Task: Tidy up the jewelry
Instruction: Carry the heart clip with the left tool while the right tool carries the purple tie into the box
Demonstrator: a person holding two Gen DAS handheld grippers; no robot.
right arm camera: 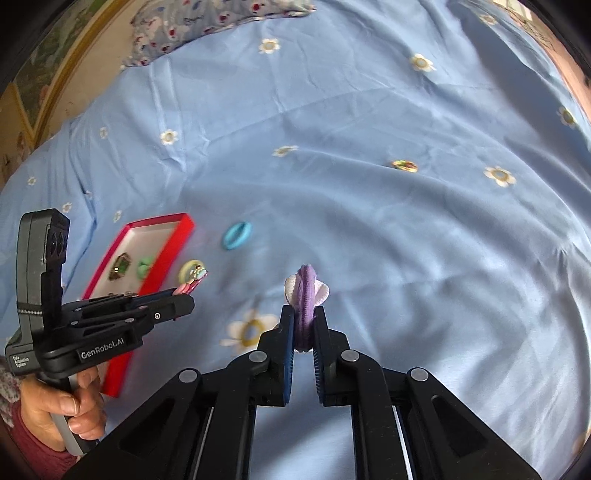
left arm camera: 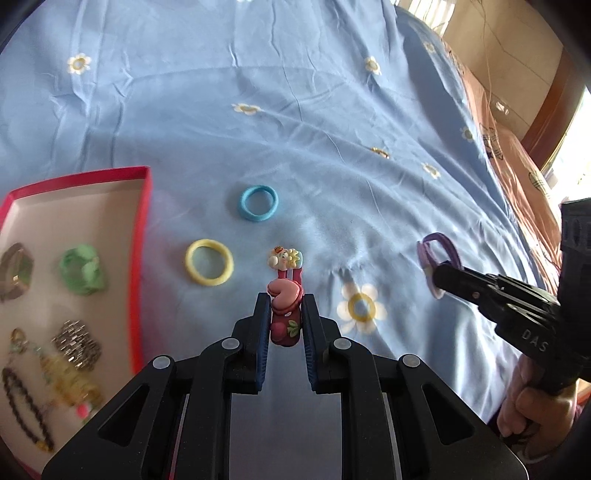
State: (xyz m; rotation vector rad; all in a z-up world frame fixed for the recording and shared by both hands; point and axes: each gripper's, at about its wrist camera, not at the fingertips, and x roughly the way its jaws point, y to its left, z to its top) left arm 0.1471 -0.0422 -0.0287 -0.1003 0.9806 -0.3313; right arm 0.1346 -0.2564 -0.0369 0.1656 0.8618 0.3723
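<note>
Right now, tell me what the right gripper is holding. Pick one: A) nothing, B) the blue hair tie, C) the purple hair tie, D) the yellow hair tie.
C: the right gripper is shut on the purple hair tie, while the blue hair tie and the yellow hair tie lie loose on the bedsheet.

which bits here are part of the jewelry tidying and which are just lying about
Job: pink clip in left tongs; purple tie in right tongs; blue tie; yellow tie; red box.
Lying about: sheet; pillow.
</note>
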